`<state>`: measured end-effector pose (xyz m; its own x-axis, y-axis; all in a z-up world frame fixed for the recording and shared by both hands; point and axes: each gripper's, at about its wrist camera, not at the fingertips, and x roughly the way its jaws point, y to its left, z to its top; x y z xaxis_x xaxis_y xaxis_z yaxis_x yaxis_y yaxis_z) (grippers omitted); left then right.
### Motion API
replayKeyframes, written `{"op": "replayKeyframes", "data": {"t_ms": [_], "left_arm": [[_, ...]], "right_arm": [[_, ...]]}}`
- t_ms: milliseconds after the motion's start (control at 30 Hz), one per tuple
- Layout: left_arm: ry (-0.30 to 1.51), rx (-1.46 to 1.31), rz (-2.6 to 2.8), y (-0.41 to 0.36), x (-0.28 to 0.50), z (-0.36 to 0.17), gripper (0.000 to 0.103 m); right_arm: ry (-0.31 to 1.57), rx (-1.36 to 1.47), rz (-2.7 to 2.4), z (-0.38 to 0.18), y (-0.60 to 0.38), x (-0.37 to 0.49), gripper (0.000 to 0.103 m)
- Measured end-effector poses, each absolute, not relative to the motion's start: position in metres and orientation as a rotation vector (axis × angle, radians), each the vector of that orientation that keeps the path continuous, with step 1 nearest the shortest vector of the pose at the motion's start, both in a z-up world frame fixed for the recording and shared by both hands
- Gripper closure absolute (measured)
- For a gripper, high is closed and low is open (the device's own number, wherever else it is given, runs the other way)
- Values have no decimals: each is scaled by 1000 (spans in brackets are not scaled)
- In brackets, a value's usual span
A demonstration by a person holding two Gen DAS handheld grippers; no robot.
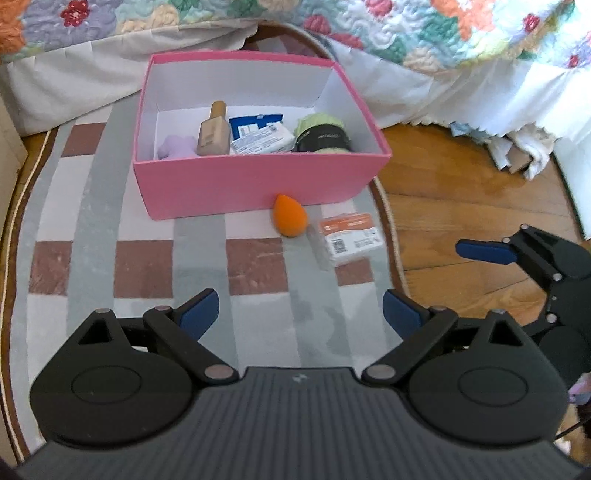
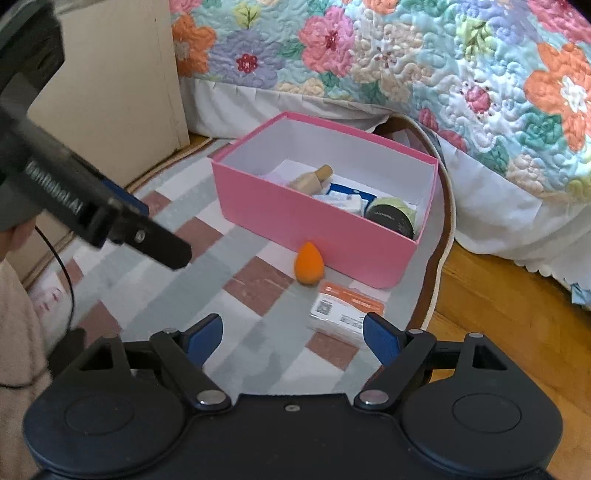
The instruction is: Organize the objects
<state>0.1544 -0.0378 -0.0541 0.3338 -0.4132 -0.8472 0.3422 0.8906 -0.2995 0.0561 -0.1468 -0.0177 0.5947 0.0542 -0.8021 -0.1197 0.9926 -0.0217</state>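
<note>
A pink box (image 1: 255, 181) (image 2: 295, 218) stands on the rug and holds a purple sponge (image 1: 176, 146), a beige bottle (image 1: 214, 131) (image 2: 310, 179), a blue-and-white packet (image 1: 260, 134) (image 2: 345, 199) and a black-and-green jar (image 1: 323, 134) (image 2: 391, 216). In front of it lie an orange teardrop sponge (image 1: 289, 215) (image 2: 309, 263) and an orange-and-white packet (image 1: 349, 238) (image 2: 345, 310). My left gripper (image 1: 301, 314) is open and empty, short of both. My right gripper (image 2: 293, 334) is open and empty, its right pad just before the packet.
A checked rug (image 1: 147, 258) (image 2: 207, 295) lies on the wooden floor (image 1: 461, 221) (image 2: 498, 314). A bed with a floral quilt (image 1: 443, 33) (image 2: 406, 55) stands behind the box. A cream cabinet (image 2: 110, 92) stands at the left. The other gripper shows at each view's edge.
</note>
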Motion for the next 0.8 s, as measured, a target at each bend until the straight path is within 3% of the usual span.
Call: {"op": "replayKeyframes", "data": {"t_ms": [433,567,667,800], "left_arm": [[1084,-40,-447,-72,189,-131,9],[1120,-42,-475,-90,199,-147,18],[1126,-58,-499,-103,206,-157,20],[1131,-139,-544,-111,211,-170,32]], "right_arm": [[902,-111,94,-108,-174,81,17],[901,-197,46,-129,-180,91,17],[906,-182,4,-141,-190,99,17],[917,-130,31,-152,-200,108,17]]}}
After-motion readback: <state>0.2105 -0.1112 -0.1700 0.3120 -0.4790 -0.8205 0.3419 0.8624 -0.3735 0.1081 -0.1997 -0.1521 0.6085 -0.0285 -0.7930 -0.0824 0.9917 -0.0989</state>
